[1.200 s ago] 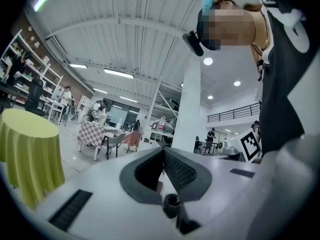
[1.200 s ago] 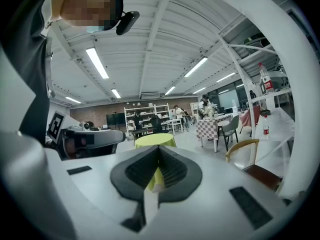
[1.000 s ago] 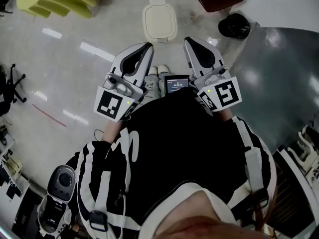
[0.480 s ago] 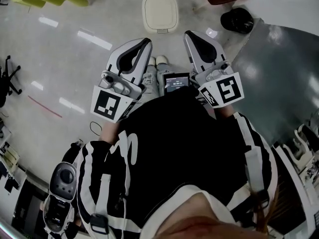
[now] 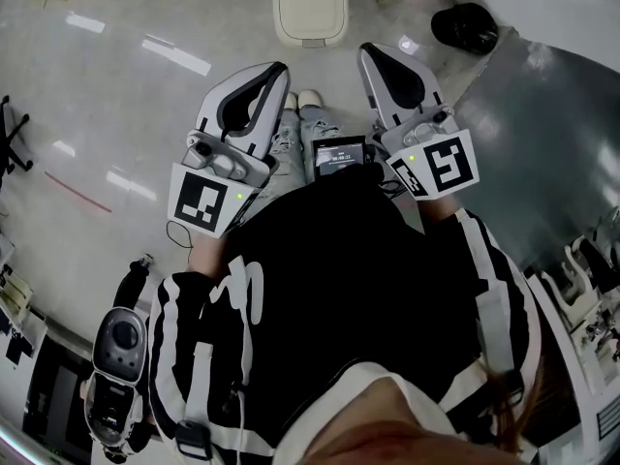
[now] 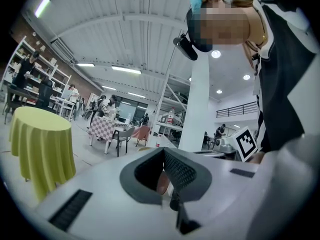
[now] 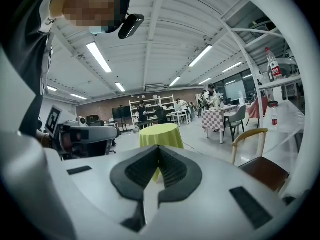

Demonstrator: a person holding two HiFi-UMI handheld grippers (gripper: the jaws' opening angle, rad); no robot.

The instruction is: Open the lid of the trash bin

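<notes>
Trash bin [image 5: 310,6]: stood closed on the floor [image 5: 126,105], just ahead of both grippers.
Left gripper [image 5: 274,72]: jaws clenched together, holding nothing.
Right gripper [image 5: 372,54]: jaws clenched together, holding nothing.

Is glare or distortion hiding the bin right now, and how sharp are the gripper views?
Head view: glare streaks the glossy floor, but the trash bin reads clearly, closed, at the top edge. Left gripper view: strong fisheye bend, dark corners, near jaws soft. Right gripper view: same bend, no bin in sight.
</notes>
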